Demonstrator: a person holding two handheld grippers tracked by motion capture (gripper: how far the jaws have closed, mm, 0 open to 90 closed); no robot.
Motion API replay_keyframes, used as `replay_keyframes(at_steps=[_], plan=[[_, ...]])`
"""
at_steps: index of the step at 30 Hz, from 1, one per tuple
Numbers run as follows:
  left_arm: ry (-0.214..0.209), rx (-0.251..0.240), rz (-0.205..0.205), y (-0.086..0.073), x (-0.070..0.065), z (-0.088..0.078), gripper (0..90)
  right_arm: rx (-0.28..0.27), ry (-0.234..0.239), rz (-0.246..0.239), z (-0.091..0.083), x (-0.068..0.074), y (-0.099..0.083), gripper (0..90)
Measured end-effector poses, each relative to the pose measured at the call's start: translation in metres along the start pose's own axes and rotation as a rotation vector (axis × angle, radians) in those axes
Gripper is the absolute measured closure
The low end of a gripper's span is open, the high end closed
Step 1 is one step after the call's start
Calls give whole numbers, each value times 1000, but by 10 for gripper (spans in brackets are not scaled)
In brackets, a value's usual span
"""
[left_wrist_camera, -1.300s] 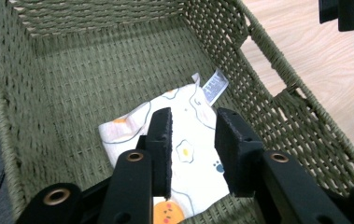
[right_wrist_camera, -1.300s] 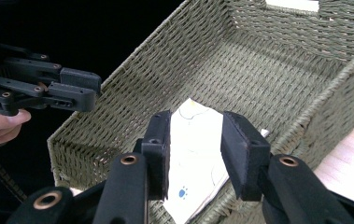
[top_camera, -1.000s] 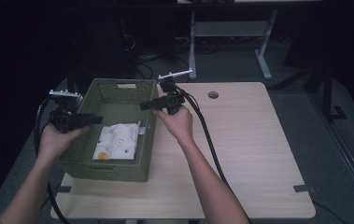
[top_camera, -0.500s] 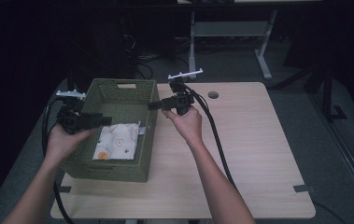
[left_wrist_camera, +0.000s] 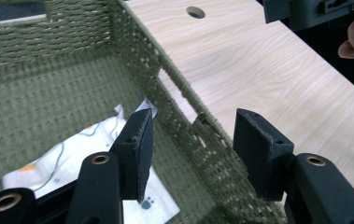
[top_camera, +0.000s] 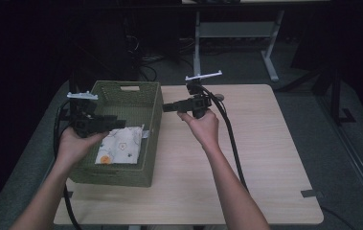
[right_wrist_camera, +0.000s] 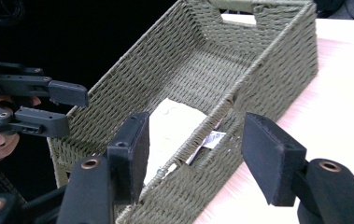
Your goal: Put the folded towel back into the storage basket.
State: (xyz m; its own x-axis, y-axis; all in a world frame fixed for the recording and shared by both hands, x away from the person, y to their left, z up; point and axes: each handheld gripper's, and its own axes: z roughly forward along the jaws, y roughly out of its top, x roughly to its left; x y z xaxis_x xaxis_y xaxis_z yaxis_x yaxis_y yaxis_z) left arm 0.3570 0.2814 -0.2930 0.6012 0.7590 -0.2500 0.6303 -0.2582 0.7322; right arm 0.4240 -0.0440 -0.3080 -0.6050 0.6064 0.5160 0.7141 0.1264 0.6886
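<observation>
Lengthwise, the basket [top_camera: 121,96] runs away from the person; both tools [top_camera: 119,123] [top_camera: 167,107] gape empty.

High view: fixed above the person's side, facing forward and down; far enough to take in the whole surface [top_camera: 265,143], the woven basket [top_camera: 121,175] and both forearms.
Left gripper view: rides the left hand-held gripper [left_wrist_camera: 191,144], looks along its jaws, close over the basket's near wall, across to the surface.
Right gripper view: rides the right hand-held gripper [right_wrist_camera: 195,140], close, facing the basket's long side.
Shared: all three hold the basket and the printed cloth [top_camera: 119,146] inside it; each gripper view catches the opposite hand-held gripper.
</observation>
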Motion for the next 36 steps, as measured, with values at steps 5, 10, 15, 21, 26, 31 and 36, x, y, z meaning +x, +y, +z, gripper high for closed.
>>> replay_keyframes(at_steps=[5, 10, 15, 21, 26, 31, 36], plan=[[-18, -5, -1, 2, -5, 4, 489, -24, -14, 18, -11, -9, -5, 401], [-32, 2, 5, 4, -11, 10, 488, -39, -21, 30, -21, -16, -9, 395], [-47, 3, 16, 8, -20, 16, 486, -50, -26, 44, -29, -24, -14, 382], [-57, 12, 30, 11, -31, 26, 483, -54, -38, 64, -40, -36, -20, 374], [-67, 22, 38, 14, -37, 34, 478, -67, -40, 74, -50, -46, -25, 369], [-76, 19, 42, 16, -43, 39, 472, -67, -51, 79, -57, -51, -27, 363], [-86, 28, 54, 18, -52, 47, 463, -75, -59, 86, -67, -57, -29, 352]])
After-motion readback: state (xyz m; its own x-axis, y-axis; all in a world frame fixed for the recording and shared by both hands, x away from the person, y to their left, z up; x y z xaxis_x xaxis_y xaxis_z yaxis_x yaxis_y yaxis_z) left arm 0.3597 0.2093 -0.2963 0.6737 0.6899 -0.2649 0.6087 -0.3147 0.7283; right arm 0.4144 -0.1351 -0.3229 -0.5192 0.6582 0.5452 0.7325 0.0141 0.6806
